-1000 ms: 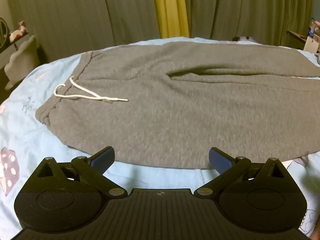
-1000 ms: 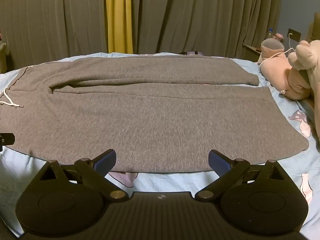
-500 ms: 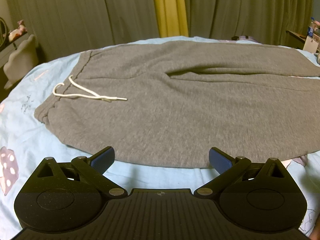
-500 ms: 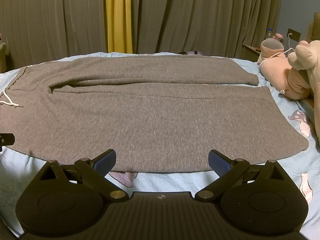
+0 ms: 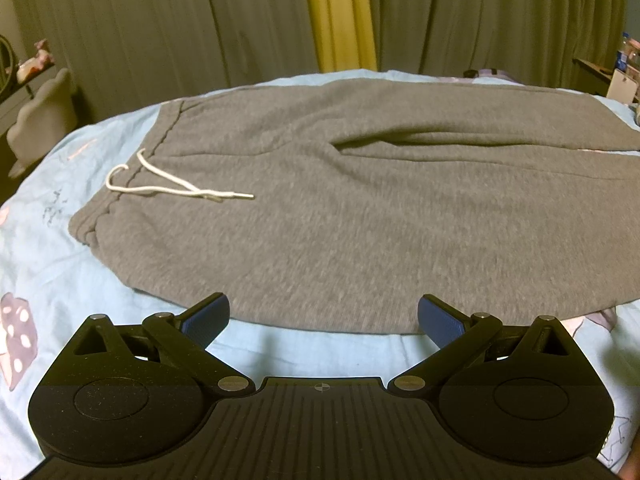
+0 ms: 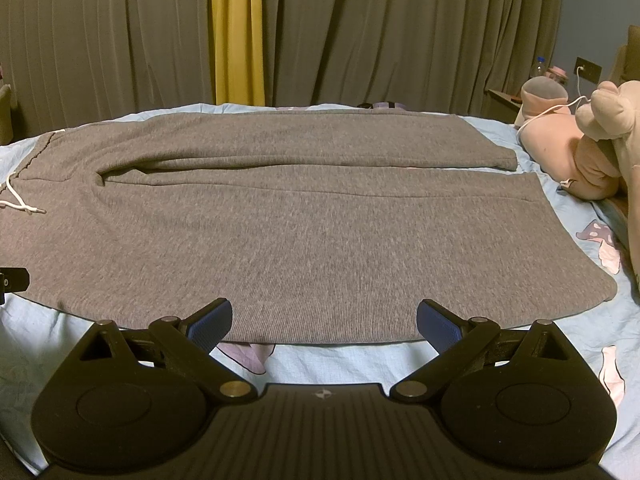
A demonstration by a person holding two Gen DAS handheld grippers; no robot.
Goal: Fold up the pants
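Observation:
Grey sweatpants [image 5: 360, 216] lie flat across a light blue bed, waistband to the left, legs running right. A white drawstring [image 5: 168, 184] rests on the waist area. In the right wrist view the pants [image 6: 304, 224] show both legs side by side, cuffs at the right. My left gripper [image 5: 323, 316] is open, blue pads just short of the near hem by the hip. My right gripper [image 6: 324, 320] is open too, hovering at the near edge of the closer leg. Nothing is held. A bit of the left gripper [image 6: 12, 280] peeks in at the left edge.
The blue patterned bedsheet [image 5: 48, 264] surrounds the pants. Pink and beige plush toys [image 6: 580, 148] sit at the right end of the bed. Dark curtains with a yellow strip [image 6: 236, 32] hang behind. A grey cushion [image 5: 40, 116] stands at the far left.
The left gripper has crept slightly forward toward the near hem. The right gripper has hardly moved. Both stay open.

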